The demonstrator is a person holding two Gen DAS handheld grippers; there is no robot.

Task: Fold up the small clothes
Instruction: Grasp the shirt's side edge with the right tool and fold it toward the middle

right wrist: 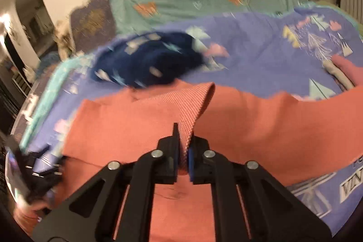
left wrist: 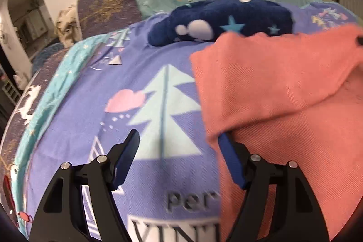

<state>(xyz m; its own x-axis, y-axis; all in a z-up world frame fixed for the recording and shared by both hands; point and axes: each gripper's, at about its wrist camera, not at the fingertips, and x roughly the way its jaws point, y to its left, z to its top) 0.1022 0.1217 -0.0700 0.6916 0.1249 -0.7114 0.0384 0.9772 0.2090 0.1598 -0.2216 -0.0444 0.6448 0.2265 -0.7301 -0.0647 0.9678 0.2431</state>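
A purple tree-printed bedspread (left wrist: 90, 128) lies under both grippers. The coral knit garment (right wrist: 249, 119) spreads beneath the right gripper (right wrist: 183, 144), clenched on its raised fold; the left gripper (left wrist: 179, 146) gapes, one finger under the garment's edge. Beyond sits a navy star-patterned fleece bundle (left wrist: 226, 19).

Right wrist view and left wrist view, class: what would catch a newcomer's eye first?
The salmon-pink cloth fills the middle of the right wrist view, a ridge of it pinched in the right claw. In the left wrist view the left claw stands open over the purple bedspread with its pale tree print. Behind the pink cloth lies a dark blue starry garment, bunched up.
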